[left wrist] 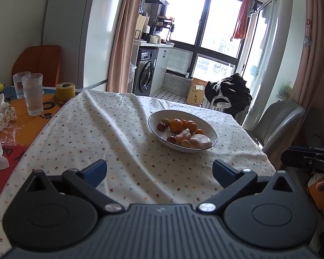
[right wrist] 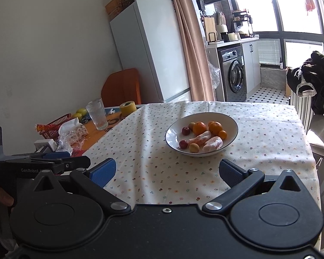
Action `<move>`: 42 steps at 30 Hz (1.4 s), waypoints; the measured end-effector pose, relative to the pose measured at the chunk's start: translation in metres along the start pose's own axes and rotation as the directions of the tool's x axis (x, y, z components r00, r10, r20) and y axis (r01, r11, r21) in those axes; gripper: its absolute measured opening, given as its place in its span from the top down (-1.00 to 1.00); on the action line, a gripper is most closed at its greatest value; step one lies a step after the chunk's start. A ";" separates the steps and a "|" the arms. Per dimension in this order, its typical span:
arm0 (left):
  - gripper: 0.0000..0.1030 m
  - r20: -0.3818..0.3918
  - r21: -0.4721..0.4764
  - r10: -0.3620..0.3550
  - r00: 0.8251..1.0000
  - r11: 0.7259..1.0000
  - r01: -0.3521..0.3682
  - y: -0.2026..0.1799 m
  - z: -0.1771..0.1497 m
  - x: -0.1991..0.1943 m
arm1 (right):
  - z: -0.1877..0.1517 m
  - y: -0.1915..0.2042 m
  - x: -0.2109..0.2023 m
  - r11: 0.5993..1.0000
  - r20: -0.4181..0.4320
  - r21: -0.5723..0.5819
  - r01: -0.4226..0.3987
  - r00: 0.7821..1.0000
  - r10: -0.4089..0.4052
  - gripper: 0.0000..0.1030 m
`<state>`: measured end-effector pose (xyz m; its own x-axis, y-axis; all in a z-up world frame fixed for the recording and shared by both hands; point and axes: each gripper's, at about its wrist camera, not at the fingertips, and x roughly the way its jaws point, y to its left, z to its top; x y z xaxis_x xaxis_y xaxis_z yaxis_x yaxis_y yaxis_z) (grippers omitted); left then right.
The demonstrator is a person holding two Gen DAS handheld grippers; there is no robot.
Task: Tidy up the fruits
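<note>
The left gripper is held low in the frame with its blue-padded fingers spread wide and nothing between them. The right gripper is likewise spread and empty, at the bottom of its view. A white bowl is seen right of centre on the flowered tablecloth, well apart from both grippers. Oranges, small red fruits, small yellow fruits and wrapped pieces are gathered inside it. Two glasses and a roll of yellow tape are placed at the left of the frame.
</note>
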<state>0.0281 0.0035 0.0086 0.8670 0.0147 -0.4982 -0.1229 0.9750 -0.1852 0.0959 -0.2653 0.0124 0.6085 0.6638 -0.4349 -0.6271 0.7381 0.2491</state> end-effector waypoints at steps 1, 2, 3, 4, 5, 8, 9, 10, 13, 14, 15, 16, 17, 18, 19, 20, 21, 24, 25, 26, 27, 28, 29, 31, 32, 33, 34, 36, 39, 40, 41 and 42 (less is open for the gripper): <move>-0.99 0.002 0.001 0.000 1.000 1.000 0.000 0.000 0.000 0.000 | 0.000 0.000 0.000 1.000 0.000 0.000 0.001 1.000 -0.001 -1.00; -0.99 0.002 0.001 0.002 1.000 1.000 -0.002 0.000 0.001 -0.001 | 0.001 0.000 0.000 1.000 -0.001 0.000 0.001 1.000 -0.001 -1.00; -1.00 0.001 0.001 0.003 1.000 1.000 -0.003 0.000 0.001 -0.001 | 0.002 -0.001 0.000 1.000 0.001 0.000 0.001 1.000 -0.001 -1.00; -0.99 0.002 0.000 0.003 1.000 1.000 -0.003 0.000 0.001 -0.001 | 0.002 -0.001 0.000 1.000 0.002 0.001 0.002 1.000 -0.002 -1.00; -0.99 0.003 0.001 0.002 1.000 1.000 -0.002 0.000 0.001 -0.001 | 0.003 -0.001 0.000 1.000 0.003 0.003 0.003 1.000 -0.003 -1.00; -0.99 0.002 0.002 0.003 1.000 1.000 -0.003 0.000 0.001 -0.001 | 0.003 -0.002 0.001 1.000 0.002 0.007 0.007 1.000 -0.007 -1.00; -0.99 -0.002 0.001 0.003 1.000 1.000 -0.003 0.000 0.001 -0.001 | 0.003 -0.002 0.001 1.000 0.001 0.009 0.007 1.000 -0.007 -1.00; -1.00 -0.002 0.000 0.001 1.000 1.000 -0.001 0.000 0.002 -0.002 | 0.003 -0.001 0.000 1.000 0.001 0.008 0.004 1.000 -0.004 -1.00; -0.99 0.003 0.002 -0.003 1.000 1.000 0.003 0.000 0.002 -0.003 | 0.003 -0.001 -0.001 1.000 0.004 -0.003 0.009 1.000 -0.009 -1.00; -0.99 0.001 0.003 -0.004 1.000 1.000 0.004 0.000 0.001 -0.003 | 0.004 -0.001 -0.002 1.000 0.006 -0.002 0.010 1.000 -0.010 -1.00; -0.99 -0.001 0.003 -0.005 1.000 1.000 0.005 0.000 0.001 -0.003 | 0.004 -0.002 -0.002 1.000 0.008 0.000 0.009 1.000 -0.009 -1.00; -0.99 -0.003 0.003 -0.007 1.000 1.000 0.007 0.001 0.001 -0.002 | 0.003 -0.002 -0.001 1.000 0.008 0.003 0.009 1.000 -0.009 -1.00; -0.99 -0.005 0.002 -0.007 1.000 1.000 0.007 0.001 0.001 -0.002 | 0.003 -0.003 -0.001 1.000 0.007 0.004 0.011 1.000 -0.012 -1.00; -0.99 -0.006 0.000 -0.006 1.000 1.000 0.006 0.002 0.001 -0.002 | 0.002 -0.004 0.000 1.000 0.006 0.006 0.014 1.000 -0.014 -1.00; -0.99 -0.006 -0.004 -0.005 1.000 1.000 0.005 0.003 0.001 -0.002 | 0.002 -0.004 0.001 1.000 0.002 0.009 0.014 1.000 -0.014 -1.00; -0.99 -0.004 -0.009 -0.002 1.000 1.000 0.002 0.004 0.002 -0.002 | 0.002 -0.005 0.002 1.000 -0.005 0.012 0.014 1.000 -0.014 -1.00; -0.99 -0.004 -0.011 0.000 1.000 1.000 0.000 0.004 0.002 -0.002 | 0.002 -0.006 0.003 1.000 -0.008 0.012 0.014 1.000 -0.014 -1.00; -0.99 -0.003 -0.012 0.007 1.000 1.000 -0.007 0.005 0.002 -0.001 | 0.001 -0.006 0.004 1.000 -0.005 0.006 0.015 1.000 -0.015 -1.00; -0.99 -0.005 -0.010 0.008 1.000 1.000 -0.008 0.004 0.002 -0.001 | 0.001 -0.006 0.004 1.000 -0.005 0.009 0.013 1.000 -0.013 -1.00; -0.99 -0.006 -0.010 0.008 1.000 1.000 -0.009 0.004 0.002 -0.001 | 0.001 -0.006 0.004 1.000 -0.006 0.013 0.012 1.000 -0.012 -1.00; -0.99 -0.006 -0.007 0.007 1.000 1.000 -0.007 0.003 0.002 -0.002 | 0.000 -0.007 0.004 1.000 -0.006 0.015 0.012 1.000 -0.012 -1.00; -0.99 -0.006 -0.004 0.006 1.000 1.000 -0.006 0.003 0.002 -0.002 | 0.000 -0.006 0.004 1.000 -0.006 0.015 0.012 1.000 -0.012 -1.00; -0.99 -0.005 -0.002 0.005 1.000 1.000 -0.005 0.003 0.002 -0.003 | 0.001 -0.006 0.004 1.000 -0.006 0.014 0.012 1.000 -0.012 -1.00; -0.99 -0.004 -0.001 0.004 1.000 1.000 -0.004 0.003 0.002 -0.004 | 0.001 -0.006 0.004 1.000 -0.004 0.012 0.010 1.000 -0.010 -1.00; -0.99 -0.003 -0.001 0.004 1.000 1.000 -0.004 0.003 0.002 -0.004 | 0.001 -0.005 0.004 1.000 -0.003 0.010 0.008 1.000 -0.008 -1.00; -0.99 -0.002 -0.001 0.004 1.000 1.000 -0.004 0.003 0.001 -0.004 | 0.001 -0.004 0.004 1.000 -0.003 0.006 0.007 1.000 -0.007 -1.00; -0.99 -0.001 -0.001 0.005 1.000 1.000 -0.005 0.003 0.001 -0.004 | 0.001 -0.004 0.004 1.000 -0.003 0.002 0.006 1.000 -0.006 -1.00; -0.99 -0.003 -0.002 0.006 1.000 1.000 -0.006 0.003 0.002 -0.003 | 0.001 -0.003 0.005 1.000 -0.006 -0.002 0.004 1.000 -0.004 -1.00; -1.00 -0.006 -0.001 0.011 1.000 1.000 -0.011 0.003 0.002 -0.003 | 0.001 -0.003 0.007 1.000 -0.010 0.005 -0.001 1.000 0.001 -1.00; -0.99 -0.006 0.000 0.010 1.000 1.000 -0.010 0.003 0.002 -0.004 | 0.000 -0.003 0.008 1.000 -0.011 0.006 0.000 1.000 0.000 -1.00; -0.99 -0.004 0.003 0.008 1.000 1.000 -0.008 0.003 0.001 -0.005 | 0.000 -0.003 0.009 1.000 -0.014 0.007 0.001 1.000 -0.001 -1.00; -0.99 -0.002 0.005 0.007 1.000 1.000 -0.007 0.002 0.001 -0.005 | -0.001 -0.003 0.009 1.000 -0.015 0.006 0.001 1.000 0.000 -1.00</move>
<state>0.0241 0.0060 0.0117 0.8650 0.0207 -0.5014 -0.1261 0.9761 -0.1773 0.1030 -0.2611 0.0069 0.6014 0.6616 -0.4479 -0.6238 0.7391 0.2541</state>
